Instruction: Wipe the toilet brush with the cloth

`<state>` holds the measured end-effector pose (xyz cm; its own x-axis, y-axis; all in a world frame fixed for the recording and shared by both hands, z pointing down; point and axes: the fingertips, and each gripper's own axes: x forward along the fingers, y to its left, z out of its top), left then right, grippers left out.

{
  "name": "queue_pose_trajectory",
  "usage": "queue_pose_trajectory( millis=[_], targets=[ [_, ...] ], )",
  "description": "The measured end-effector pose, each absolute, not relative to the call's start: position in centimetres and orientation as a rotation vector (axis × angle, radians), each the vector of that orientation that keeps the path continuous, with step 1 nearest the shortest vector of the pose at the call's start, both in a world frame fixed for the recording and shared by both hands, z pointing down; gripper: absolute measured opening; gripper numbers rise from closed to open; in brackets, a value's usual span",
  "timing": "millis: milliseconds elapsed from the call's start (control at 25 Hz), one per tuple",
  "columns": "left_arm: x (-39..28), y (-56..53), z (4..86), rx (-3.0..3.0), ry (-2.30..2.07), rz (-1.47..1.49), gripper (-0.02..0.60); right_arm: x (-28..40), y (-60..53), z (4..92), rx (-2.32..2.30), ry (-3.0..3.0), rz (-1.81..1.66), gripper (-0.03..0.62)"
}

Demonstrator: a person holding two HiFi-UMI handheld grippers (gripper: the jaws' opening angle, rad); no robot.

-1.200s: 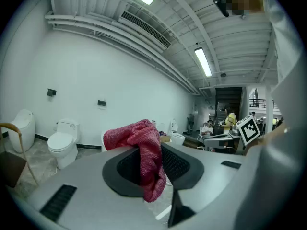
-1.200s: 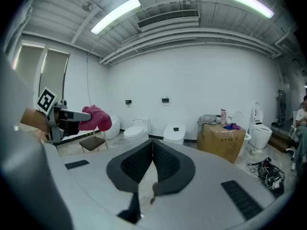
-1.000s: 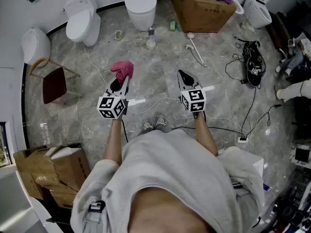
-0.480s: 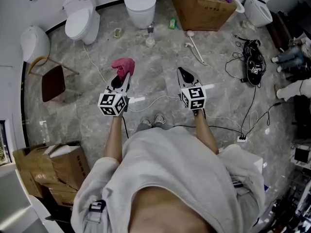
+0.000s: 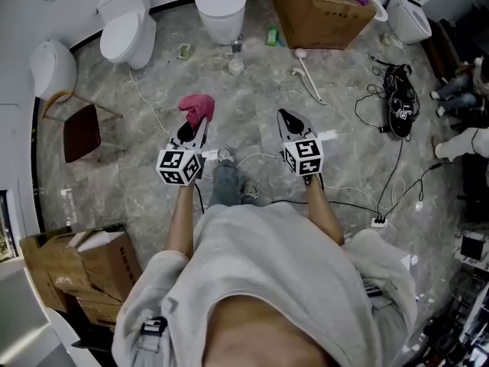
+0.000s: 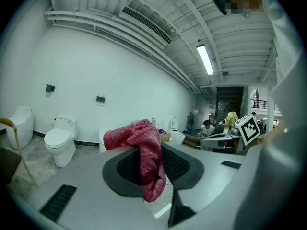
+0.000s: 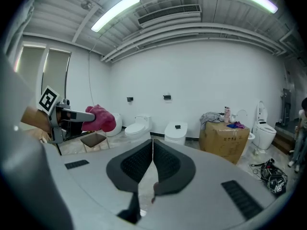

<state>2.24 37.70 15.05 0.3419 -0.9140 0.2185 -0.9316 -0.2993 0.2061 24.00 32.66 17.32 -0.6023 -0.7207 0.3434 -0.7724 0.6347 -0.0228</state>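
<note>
The fingers (image 6: 178, 163) of the left gripper (image 6: 149, 150) are clamped on a pink-red cloth (image 6: 146, 145), which bunches up above the pads and hangs down between them. The fingers (image 7: 169, 163) of the right gripper (image 7: 152, 147) are pressed together with nothing between them.

In the head view the left gripper (image 5: 187, 131) and the right gripper (image 5: 287, 121) sit side by side in front of the person, well apart. Both point ahead over the grey marbled floor (image 5: 252, 90). The cloth (image 5: 196, 107) sticks out past the left tips. The right gripper view shows the cloth (image 7: 100, 119) off to its left, at about its own height.

The toilet brush (image 5: 308, 81), white with a long handle, lies flat on the floor ahead of the right gripper and well apart from both grippers. It is near a cardboard box (image 5: 317, 12).

A white toilet (image 5: 128, 33) stands at the far left by the wall, and a second toilet (image 5: 220, 6) stands beside the box. A dark chair (image 5: 82, 132) is to the left, and a tangle of black cables (image 5: 397, 98) lies on the floor to the right.
</note>
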Motion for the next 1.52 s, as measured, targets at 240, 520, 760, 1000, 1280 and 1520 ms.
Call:
queue_pose_trajectory(
  millis=[240, 520, 760, 1000, 1280, 1520],
  targets=[
    [0.7, 32.6, 16.4, 2.304, -1.629, 0.080, 0.103, 22.3, 28.2, 18.3, 1.174, -2.546, 0.248, 0.032],
    [-2.7, 23.3, 17.2, 2.306, -1.602, 0.058, 0.103, 18.6, 19.0, 18.4, 1.170, -2.529, 0.232, 0.032],
    [-6.7, 15.6, 16.9, 2.314, -1.565, 0.054, 0.103, 14.3, 11.2, 17.5, 1.180, -2.510, 0.224, 0.032],
    [-11.0, 7.9, 16.6, 2.326, -1.550, 0.038, 0.103, 10.6, 4.3, 17.0, 1.200, -2.495, 0.209, 0.032],
    [-12.5, 1.6, 17.2, 2.363, -1.493, 0.052, 0.103, 8.9, -1.0, 17.6, 1.247, -2.471, 0.227, 0.032],
    [-12.3, -1.0, 18.9, 2.348, -1.454, 0.082, 0.103, 9.0, -3.1, 19.7, 1.248, -2.441, 0.286, 0.032]
  ],
)
